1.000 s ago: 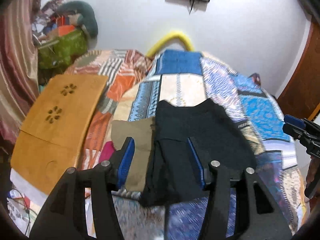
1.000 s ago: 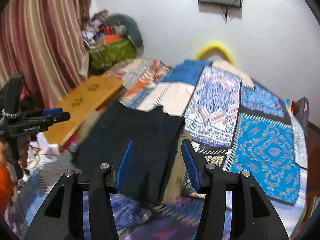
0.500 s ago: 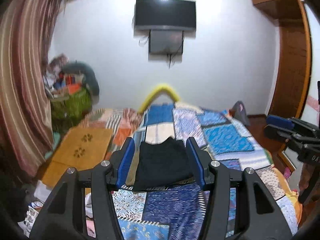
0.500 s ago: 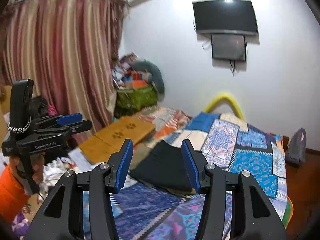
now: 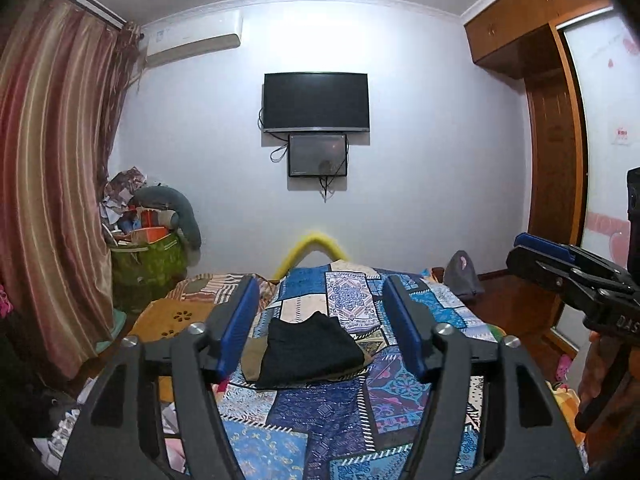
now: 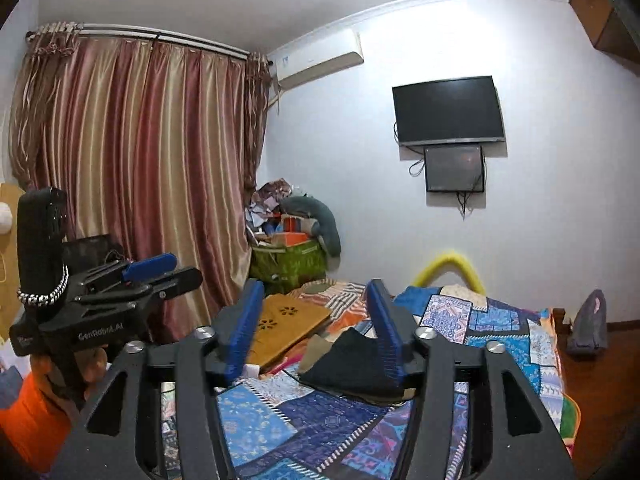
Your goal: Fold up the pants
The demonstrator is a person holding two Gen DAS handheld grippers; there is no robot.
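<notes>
Both my grippers, left (image 5: 320, 316) and right (image 6: 314, 322), hang empty with jaws opening; folded black pants (image 5: 314, 346) lie ahead, apparently atop tan fabric (image 5: 251, 356).

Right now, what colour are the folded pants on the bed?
Black pants, seen best in the left wrist view.

One pair of black pants (image 5: 312, 350) lies folded on one olive-brown garment (image 5: 250, 360), near the middle of the one patchwork bed (image 5: 432, 308). Two grippers are up: the left gripper (image 5: 320, 320) and the right gripper (image 6: 312, 332), each with two blue pads, jaws opening, nothing between them. One wooden board (image 6: 280, 326) sits at the bed's left edge. Two dark screens hang on the wall: one TV (image 5: 316, 102), one smaller panel (image 5: 318, 156)
</notes>
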